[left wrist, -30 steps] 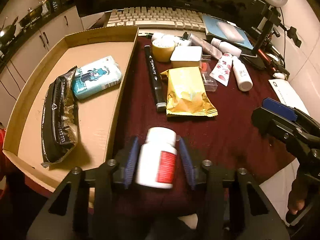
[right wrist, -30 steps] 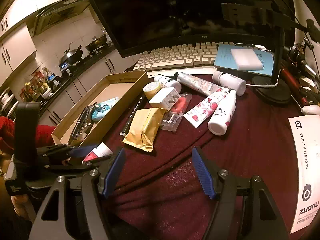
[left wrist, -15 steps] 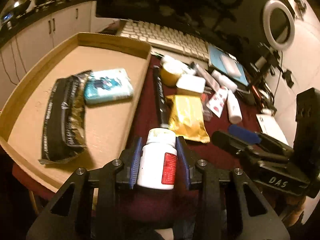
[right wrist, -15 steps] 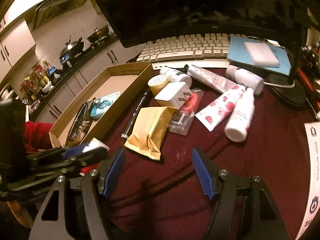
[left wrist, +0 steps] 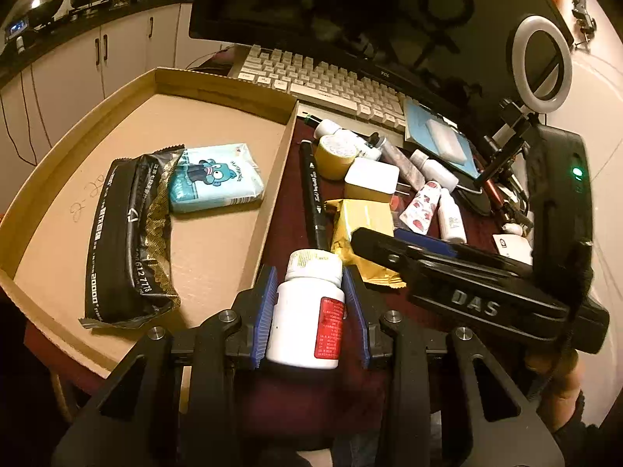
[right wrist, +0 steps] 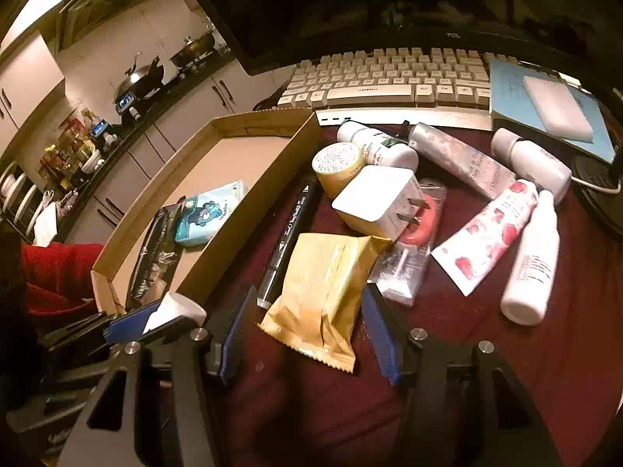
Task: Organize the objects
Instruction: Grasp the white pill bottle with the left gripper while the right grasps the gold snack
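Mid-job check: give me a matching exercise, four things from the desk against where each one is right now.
Things:
1. white pill bottle
2. blue tissue pack
3. yellow snack packet
4. black marker

Places:
A. lying in the cardboard tray beside a black packet
B. on the cloth between the right gripper fingers, not squeezed
C. clamped in the left gripper
D. on the cloth along the outside of the tray wall

Pairs: 1-C, 2-A, 3-B, 4-D

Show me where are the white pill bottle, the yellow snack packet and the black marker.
white pill bottle point(left wrist: 301, 323): left wrist view, bottle body.
yellow snack packet point(right wrist: 323, 292): right wrist view, packet middle.
black marker point(right wrist: 290, 237): right wrist view, barrel.
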Motion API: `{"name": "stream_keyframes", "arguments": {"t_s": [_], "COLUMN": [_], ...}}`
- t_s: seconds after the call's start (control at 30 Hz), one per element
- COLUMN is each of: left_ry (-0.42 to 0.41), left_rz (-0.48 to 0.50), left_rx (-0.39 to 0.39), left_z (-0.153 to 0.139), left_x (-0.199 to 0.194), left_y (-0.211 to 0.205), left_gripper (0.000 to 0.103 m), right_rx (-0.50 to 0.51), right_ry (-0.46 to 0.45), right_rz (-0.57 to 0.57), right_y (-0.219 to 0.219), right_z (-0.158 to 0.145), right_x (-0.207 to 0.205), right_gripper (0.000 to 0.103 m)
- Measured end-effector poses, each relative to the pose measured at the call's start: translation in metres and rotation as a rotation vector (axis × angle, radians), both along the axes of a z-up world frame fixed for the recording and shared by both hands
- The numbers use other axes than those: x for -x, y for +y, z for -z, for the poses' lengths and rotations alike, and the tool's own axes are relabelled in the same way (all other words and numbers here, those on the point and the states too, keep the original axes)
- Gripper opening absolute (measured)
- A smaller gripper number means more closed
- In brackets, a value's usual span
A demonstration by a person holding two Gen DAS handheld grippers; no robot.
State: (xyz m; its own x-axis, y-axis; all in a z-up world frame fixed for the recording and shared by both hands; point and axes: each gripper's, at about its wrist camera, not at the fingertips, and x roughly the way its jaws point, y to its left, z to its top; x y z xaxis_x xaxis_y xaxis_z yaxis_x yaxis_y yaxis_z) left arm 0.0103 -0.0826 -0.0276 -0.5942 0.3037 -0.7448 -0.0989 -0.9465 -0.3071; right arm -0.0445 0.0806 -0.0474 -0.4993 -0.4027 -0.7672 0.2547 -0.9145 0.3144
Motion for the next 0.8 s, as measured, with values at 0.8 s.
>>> {"name": "stream_keyframes", "arguments": {"t_s": [0.8], "left_ry": [0.006], "left_rz": [-0.005], "left_rx": [0.015], "left_z": [-0.002], "left_x": [0.003], "left_y": [0.003], "left_gripper": [0.034], "right_rx": [-0.050], "right_ry": [0.020], "right_rz": [0.000], "right_y": [0.024], "right_z": [0.007], "right_x": [-0.028], "right_gripper": [0.037]}}
